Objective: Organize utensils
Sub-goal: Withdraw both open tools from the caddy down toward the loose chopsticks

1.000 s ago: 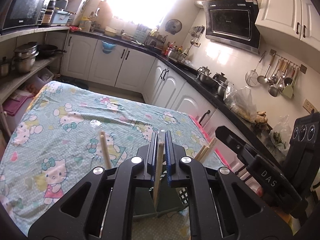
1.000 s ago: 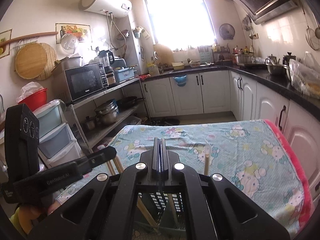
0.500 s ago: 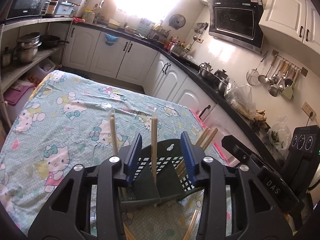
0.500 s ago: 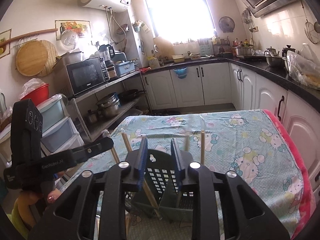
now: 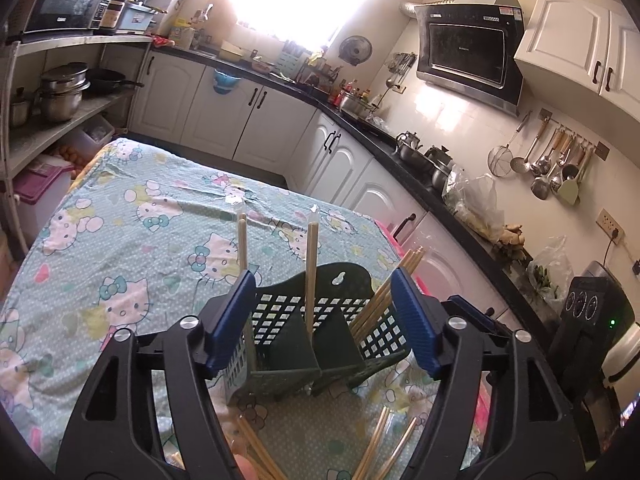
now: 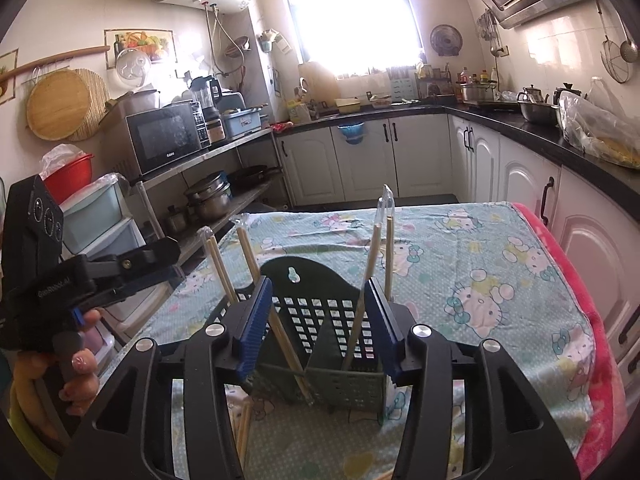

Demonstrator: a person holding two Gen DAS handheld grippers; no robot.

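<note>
Left wrist view: left tongs (image 5: 322, 322) just opening, released, chopstick (image 5: 311, 276) standing between in holder (image 5: 320, 344); right tongs (image 6: 318, 326) likewise released.

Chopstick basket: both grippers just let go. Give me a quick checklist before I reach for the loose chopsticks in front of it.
1. Left gripper empty, jaws just been opening: ok.
2. Right gripper empty, jaws just been opening: ok.
3. Basket upright on the tablecloth: ok.
4. Chopsticks standing inside the basket, clear of the pads: ok.
5. Loose chopsticks lying in front of the basket, still to sort: not ok.
6. Count of loose chopsticks: cannot tell, the grippers hide some.
</note>
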